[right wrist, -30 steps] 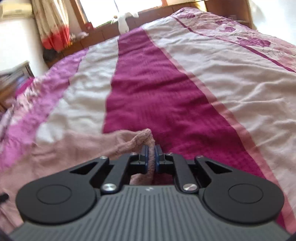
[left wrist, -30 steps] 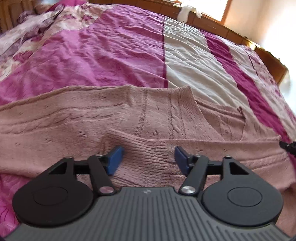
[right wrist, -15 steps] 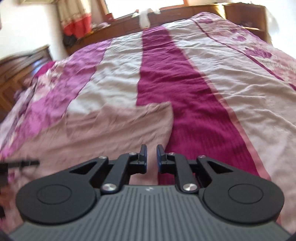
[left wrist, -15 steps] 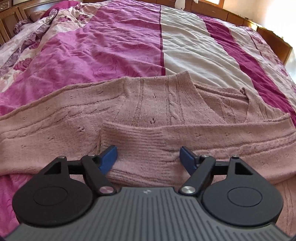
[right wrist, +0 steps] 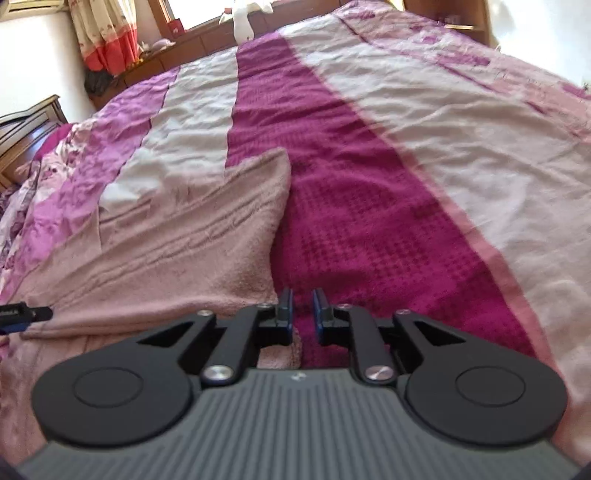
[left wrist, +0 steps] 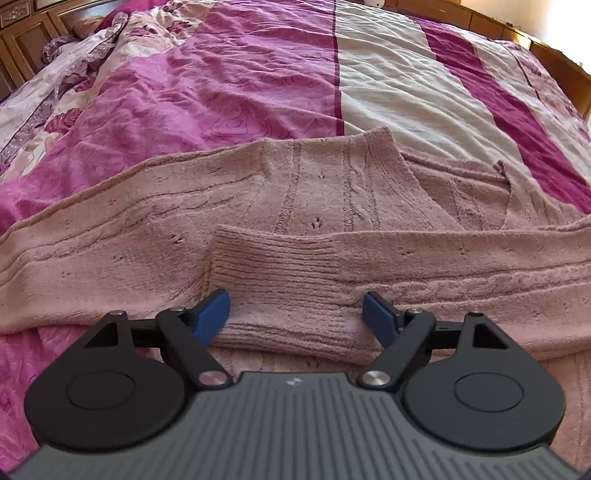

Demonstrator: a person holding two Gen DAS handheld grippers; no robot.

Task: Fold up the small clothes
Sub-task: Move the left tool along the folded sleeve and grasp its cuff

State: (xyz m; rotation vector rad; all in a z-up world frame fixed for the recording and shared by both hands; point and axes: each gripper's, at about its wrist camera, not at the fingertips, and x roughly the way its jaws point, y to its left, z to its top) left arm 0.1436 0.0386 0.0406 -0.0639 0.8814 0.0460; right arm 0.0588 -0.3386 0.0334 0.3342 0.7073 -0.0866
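Note:
A dusty-pink knitted sweater (left wrist: 303, 192) lies flat on the bed, one sleeve (left wrist: 406, 266) folded across its body with the ribbed cuff (left wrist: 277, 284) nearest me. My left gripper (left wrist: 297, 314) is open, its blue fingertips on either side of the cuff and holding nothing. In the right wrist view the sweater (right wrist: 177, 243) lies to the left. My right gripper (right wrist: 300, 306) is slightly open and empty, just above the sweater's right edge, with a bit of pink knit showing below the fingers.
The bed is covered with a striped magenta, pink and cream bedspread (left wrist: 388, 85) (right wrist: 369, 166). A wooden headboard (left wrist: 22, 40) and crumpled floral bedding (left wrist: 55, 81) are at the far left. A windowsill with a white toy (right wrist: 242, 18) and curtain (right wrist: 99, 37) lies beyond.
My right gripper let go of the sweater edge it was pinching and opened slightly; the edge now lies flat. My left gripper stayed open and lifted back a little from the cuff.

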